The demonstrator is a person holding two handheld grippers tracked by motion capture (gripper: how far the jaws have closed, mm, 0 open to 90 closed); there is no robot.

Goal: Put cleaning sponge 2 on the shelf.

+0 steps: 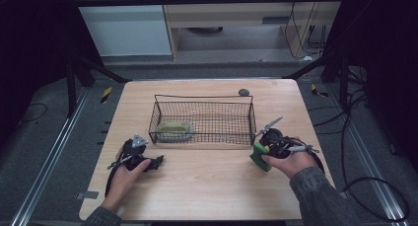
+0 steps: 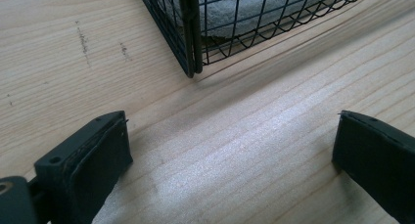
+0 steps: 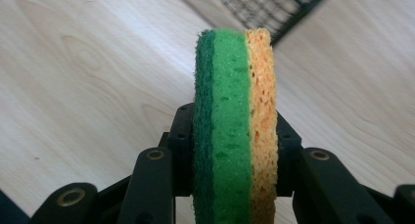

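A green and yellow sponge (image 3: 234,121) stands on edge between the jaws of my right gripper (image 3: 234,150), which is shut on it. In the high view the sponge (image 1: 259,156) pokes out at the gripper's left side, just off the front right corner of a black wire basket (image 1: 203,98). Inside the basket's left end lies a greenish sponge on a grey pad (image 1: 173,131). My left gripper (image 1: 156,162) rests low over the table in front of the basket's left corner. Its jaws stand wide apart with bare wood between them, the basket's corner (image 2: 191,62) just ahead.
The wooden table (image 1: 207,186) has free room in front of the basket. A small dark grey round object (image 1: 243,92) lies behind the basket's back right corner. Cables trail off the table's right side.
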